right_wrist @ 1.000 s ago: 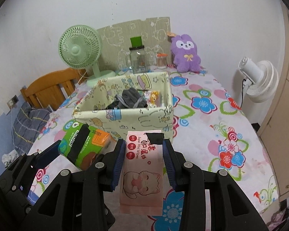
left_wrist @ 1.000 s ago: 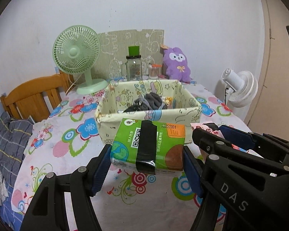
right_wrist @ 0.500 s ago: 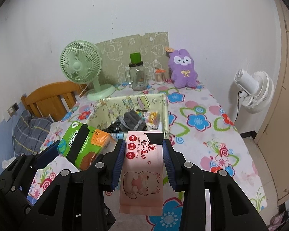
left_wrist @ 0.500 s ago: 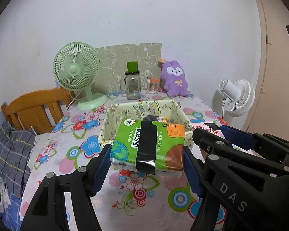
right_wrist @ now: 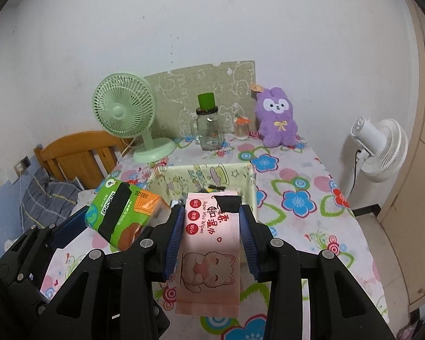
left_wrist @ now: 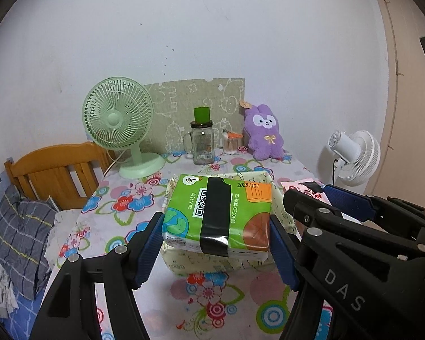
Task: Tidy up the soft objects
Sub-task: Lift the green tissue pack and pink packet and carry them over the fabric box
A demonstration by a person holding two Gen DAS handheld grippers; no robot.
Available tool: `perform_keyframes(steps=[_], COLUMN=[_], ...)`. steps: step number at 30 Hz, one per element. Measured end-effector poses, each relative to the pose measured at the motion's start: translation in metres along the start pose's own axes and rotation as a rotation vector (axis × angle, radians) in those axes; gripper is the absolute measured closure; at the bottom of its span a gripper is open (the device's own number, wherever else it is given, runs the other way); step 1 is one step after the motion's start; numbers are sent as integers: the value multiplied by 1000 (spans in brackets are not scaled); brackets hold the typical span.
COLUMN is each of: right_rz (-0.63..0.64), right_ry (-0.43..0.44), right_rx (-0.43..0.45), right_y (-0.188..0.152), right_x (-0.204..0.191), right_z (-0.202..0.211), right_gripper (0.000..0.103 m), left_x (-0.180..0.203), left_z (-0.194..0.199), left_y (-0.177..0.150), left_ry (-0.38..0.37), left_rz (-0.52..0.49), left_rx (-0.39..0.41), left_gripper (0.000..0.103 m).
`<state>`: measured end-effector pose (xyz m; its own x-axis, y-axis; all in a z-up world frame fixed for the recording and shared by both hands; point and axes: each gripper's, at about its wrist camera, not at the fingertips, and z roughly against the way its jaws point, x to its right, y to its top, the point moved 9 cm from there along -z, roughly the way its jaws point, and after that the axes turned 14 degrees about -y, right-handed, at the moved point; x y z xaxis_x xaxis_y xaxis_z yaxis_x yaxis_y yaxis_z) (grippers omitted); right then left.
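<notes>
A: The green tissue pack (left_wrist: 216, 216) was noted at centre frame in the left wrist view, clamped between the blue pads of the left gripper (left_wrist: 215, 243) and held clear above the fabric bin (left_wrist: 212, 263). The pink wipes pack (right_wrist: 209, 243) was recorded at lower centre of the right wrist view, pinched across its narrow width by the right gripper (right_wrist: 211, 238), with its far end overlapping the bin's near rim (right_wrist: 250, 187).

B: Grip quality was judged adequate; the tissue pack was seen squeezed only lightly, the wipes pack drooping toward the bottom of the frame.

A: For the placing step, it was advised that both packs be carried fully over the bin's opening before any release, and lowered until supported, since soft packs were expected to sag and catch on the rim.

B: It was added that the two grippers, seen close together, should be kept from colliding, one pack being released first. The floral tablecloth (right_wrist: 297, 198), green fan (left_wrist: 117, 119) and purple plush (left_wrist: 265, 131) at upper frame were judged out of the path.
</notes>
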<state>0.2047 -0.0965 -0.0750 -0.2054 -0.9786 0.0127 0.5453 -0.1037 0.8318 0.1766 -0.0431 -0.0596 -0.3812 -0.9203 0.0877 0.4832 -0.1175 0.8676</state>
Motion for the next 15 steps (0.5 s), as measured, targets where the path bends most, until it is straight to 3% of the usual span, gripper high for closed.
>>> perform_keyframes(steps=[15], right_rz=[26], right_ry=[-3], right_rx=[1], right_y=[19], right_x=[-10], right_z=[-34], right_gripper=[61], left_x=[-21], left_z=[-36], left_y=[13], left_ry=[4], left_rz=[30], left_rx=[-11], left_gripper=[31])
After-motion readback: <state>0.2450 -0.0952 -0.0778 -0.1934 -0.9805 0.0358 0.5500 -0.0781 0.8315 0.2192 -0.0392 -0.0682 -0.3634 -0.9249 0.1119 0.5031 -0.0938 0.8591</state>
